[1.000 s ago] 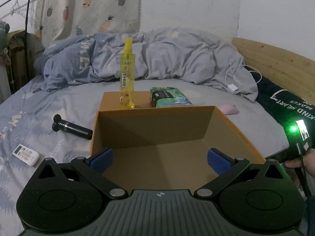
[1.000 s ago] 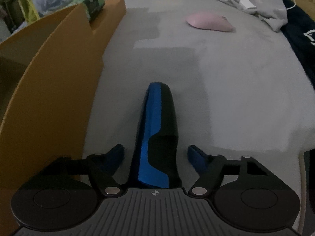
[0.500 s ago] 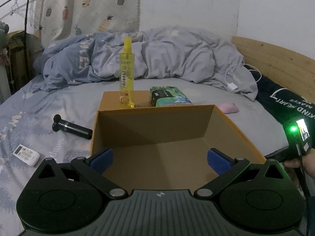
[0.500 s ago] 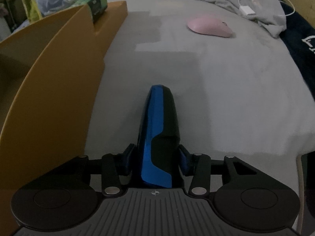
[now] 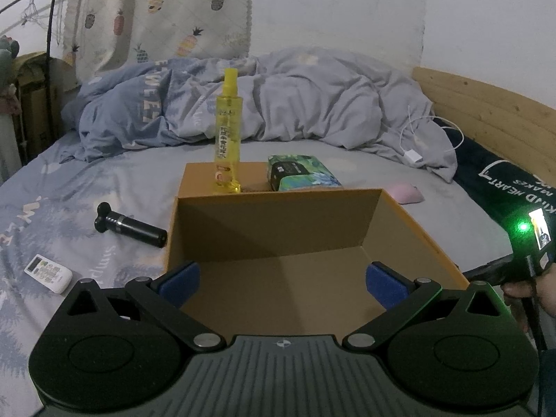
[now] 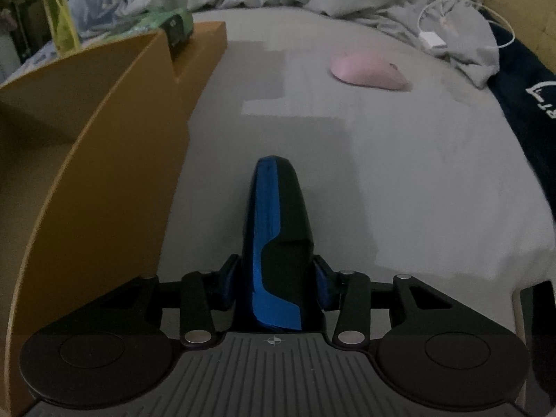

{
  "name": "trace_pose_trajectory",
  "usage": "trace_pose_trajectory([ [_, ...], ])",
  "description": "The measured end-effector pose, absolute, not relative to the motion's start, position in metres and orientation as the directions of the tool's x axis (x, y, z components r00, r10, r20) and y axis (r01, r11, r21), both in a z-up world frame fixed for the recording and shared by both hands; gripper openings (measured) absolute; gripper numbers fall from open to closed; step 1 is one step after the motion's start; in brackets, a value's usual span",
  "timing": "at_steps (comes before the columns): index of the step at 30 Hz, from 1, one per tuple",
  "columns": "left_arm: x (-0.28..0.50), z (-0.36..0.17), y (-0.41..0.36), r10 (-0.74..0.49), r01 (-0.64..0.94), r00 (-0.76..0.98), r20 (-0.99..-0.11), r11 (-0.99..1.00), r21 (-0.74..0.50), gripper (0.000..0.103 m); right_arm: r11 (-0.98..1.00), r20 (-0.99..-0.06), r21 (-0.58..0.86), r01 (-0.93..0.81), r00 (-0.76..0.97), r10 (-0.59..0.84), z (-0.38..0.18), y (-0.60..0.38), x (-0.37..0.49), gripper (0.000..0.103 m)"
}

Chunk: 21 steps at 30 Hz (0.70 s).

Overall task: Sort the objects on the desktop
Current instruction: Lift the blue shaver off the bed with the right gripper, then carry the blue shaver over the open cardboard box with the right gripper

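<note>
A blue and black handheld device (image 6: 278, 215) lies lengthwise on the grey bedsheet, just right of the open cardboard box (image 6: 104, 173). My right gripper (image 6: 277, 274) has its jaws closing on the device's near end, and both blue pads press against its sides. In the left wrist view my left gripper (image 5: 281, 276) hangs open over the near edge of the box (image 5: 278, 196), with nothing between its fingers. The near compartment of the box holds nothing I can see.
A yellow spray bottle (image 5: 227, 139) and a green tissue pack (image 5: 300, 173) stand at the box's far section. A pink mouse (image 6: 368, 69) lies right of the box. A black cylinder (image 5: 133, 229) and a white remote (image 5: 48, 272) lie left. A rumpled duvet covers the far bed.
The right gripper's jaws closed from wide apart onto the blue and black device. The left gripper stayed still and open.
</note>
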<state>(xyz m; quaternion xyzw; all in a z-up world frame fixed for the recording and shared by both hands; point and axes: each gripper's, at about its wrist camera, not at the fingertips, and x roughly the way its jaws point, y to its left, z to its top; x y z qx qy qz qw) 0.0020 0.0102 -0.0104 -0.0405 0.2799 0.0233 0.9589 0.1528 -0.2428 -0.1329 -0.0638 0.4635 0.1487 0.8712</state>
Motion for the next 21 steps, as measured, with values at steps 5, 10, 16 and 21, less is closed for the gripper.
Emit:
trace_pose_trajectory([
  [5,0.002,-0.010,0.010,0.024,-0.068,0.843,-0.537,0.996,-0.062,0.103,0.947,-0.808,0.036,-0.320,0.548,0.216,-0.123,-0.244,0.153,0.046],
  [10,0.002,-0.010,0.011,0.027,-0.071,0.845,-0.535,0.996,-0.062,0.103,0.948,-0.775,0.058,-0.313,0.585,0.240,-0.103,-0.248,0.153,0.046],
  [16,0.002,-0.009,0.011,0.028,-0.073,0.846,-0.533,0.995,-0.063,0.103,0.945,-0.730,0.094,-0.313,0.623,0.279,-0.079,-0.249,0.150,0.046],
  [21,0.002,-0.008,0.011,0.028,-0.073,0.847,-0.531,0.995,-0.063,0.103,0.933,-0.692,0.118,-0.340,0.645,0.323,-0.059,-0.243,0.142,0.045],
])
